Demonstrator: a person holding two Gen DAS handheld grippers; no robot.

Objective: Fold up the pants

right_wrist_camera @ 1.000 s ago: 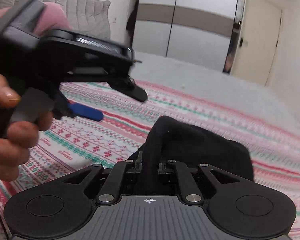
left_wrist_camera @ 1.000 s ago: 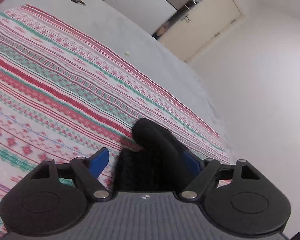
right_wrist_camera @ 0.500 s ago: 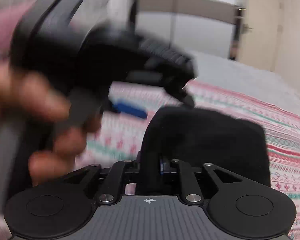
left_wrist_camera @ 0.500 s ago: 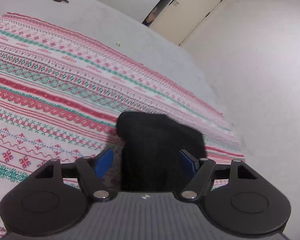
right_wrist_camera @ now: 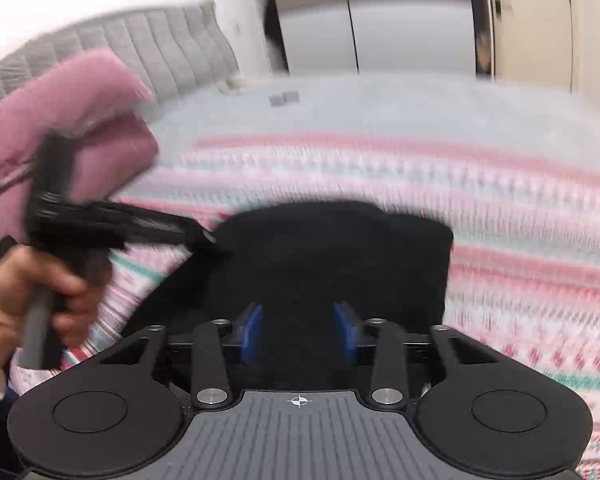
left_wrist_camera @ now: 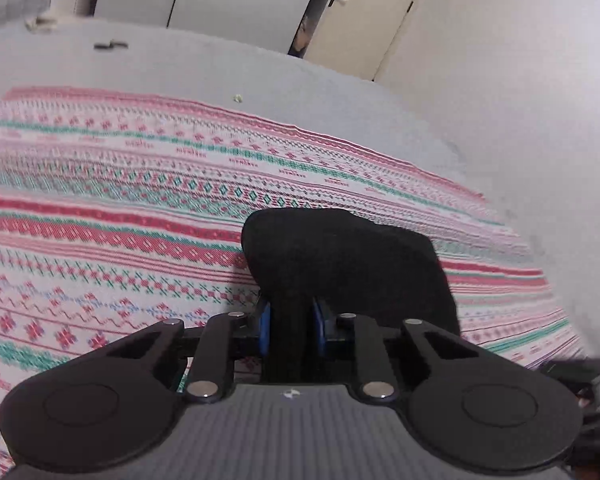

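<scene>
Here the black pants (left_wrist_camera: 340, 256) are seen as a plain dark bundle raised above the striped bedspread (left_wrist_camera: 100, 208). Their long axis cannot be told. A fold is clamped by the left gripper (left_wrist_camera: 291, 332); the right gripper (right_wrist_camera: 298, 330) is parted around the cloth.

A striped patterned blanket (left_wrist_camera: 140, 208) is lying over a grey bed (left_wrist_camera: 220, 68); a pink pillow (right_wrist_camera: 60, 128) is leaning by the quilted headboard (right_wrist_camera: 160, 44), a door (left_wrist_camera: 364, 12) standing beyond
</scene>
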